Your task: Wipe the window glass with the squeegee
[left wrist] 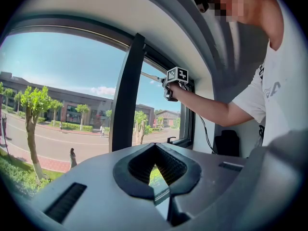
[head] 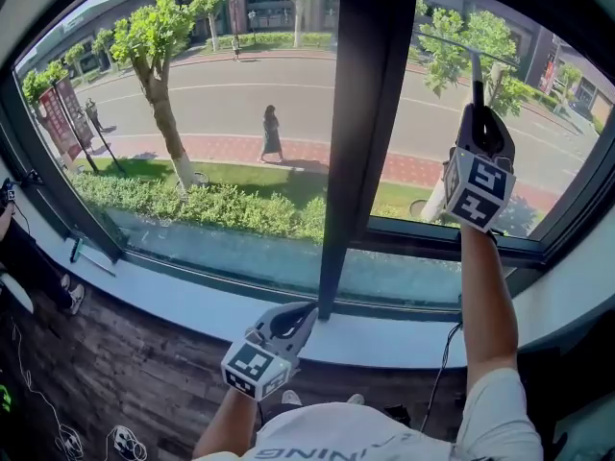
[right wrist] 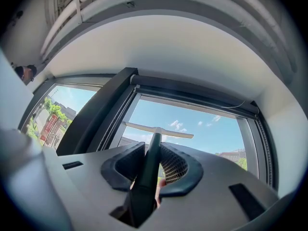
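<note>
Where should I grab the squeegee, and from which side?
Grip the squeegee by its narrow dark handle, below the wide crossbar blade, coming from the room side along the handle. The blade lies crosswise near the glass, too wide for the jaws; the right claw is shut on the handle this way.

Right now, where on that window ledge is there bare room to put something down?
The ledge is bare between the small object near its left end and the dark centre post. The left hand-held gripper crowds the post's foot. Right of the post it is also bare, beneath the raised arm.
</note>
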{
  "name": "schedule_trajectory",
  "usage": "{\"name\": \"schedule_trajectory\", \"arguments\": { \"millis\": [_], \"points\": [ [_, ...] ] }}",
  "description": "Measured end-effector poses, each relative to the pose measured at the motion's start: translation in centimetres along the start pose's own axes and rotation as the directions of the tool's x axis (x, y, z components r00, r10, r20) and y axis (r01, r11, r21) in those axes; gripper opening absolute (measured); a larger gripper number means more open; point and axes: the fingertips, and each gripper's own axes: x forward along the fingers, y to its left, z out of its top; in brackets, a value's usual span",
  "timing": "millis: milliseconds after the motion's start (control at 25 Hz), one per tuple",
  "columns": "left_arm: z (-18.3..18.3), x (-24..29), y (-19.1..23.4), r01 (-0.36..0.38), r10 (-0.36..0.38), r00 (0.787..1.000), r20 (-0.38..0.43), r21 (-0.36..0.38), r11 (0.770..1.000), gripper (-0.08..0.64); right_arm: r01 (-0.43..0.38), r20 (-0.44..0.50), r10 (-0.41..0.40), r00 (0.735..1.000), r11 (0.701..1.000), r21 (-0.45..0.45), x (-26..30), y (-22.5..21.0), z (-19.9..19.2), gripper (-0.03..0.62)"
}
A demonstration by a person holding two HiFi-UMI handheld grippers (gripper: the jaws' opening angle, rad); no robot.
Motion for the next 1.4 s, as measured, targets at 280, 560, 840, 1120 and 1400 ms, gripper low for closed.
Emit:
{"name": "schedule_trajectory", "arguments": {
  "millis": [280, 560, 840, 1120, 1400],
  "points": [
    [0.0, 0.9, -0.3, 0.0, 0.0, 1.0, -0.007, 0.002, 1.0, 0.017, -0.004, -0.015, 0.003, 1.0, 0.999, -0.043, -1.7, 1.0, -4.0, 0.098],
    [-0.2, 1.3, -0.4, -0.001, 0.001, 1.0, -0.016, 0.0, 1.0, 0.017, -0.011, -0.076, 0.009, 0.997, 1.0, -0.025, -4.5, 2.2, -9.7, 0.098],
    [-0.4, 1.8, -0.1, -0.004, 0.004, 1.0, -0.018, -0.002, 1.0, 0.017, -0.029, -0.162, 0.029, 0.986, 1.0, 0.002, -7.4, 3.4, -15.2, 0.098],
    [-1.0, 1.9, 0.0, -0.002, 0.002, 0.999, -0.033, -0.007, 1.0, 0.017, -0.07, -0.267, 0.07, 0.961, 0.998, 0.011, -10.7, 4.9, -20.5, 0.098],
    [-1.7, 2.1, -0.6, 0.014, -0.015, 0.998, -0.06, -0.018, 1.0, 0.017, -0.094, -0.36, 0.095, 0.928, 0.995, 0.021, -13.4, 6.1, -25.7, 0.098]
  ]
}}
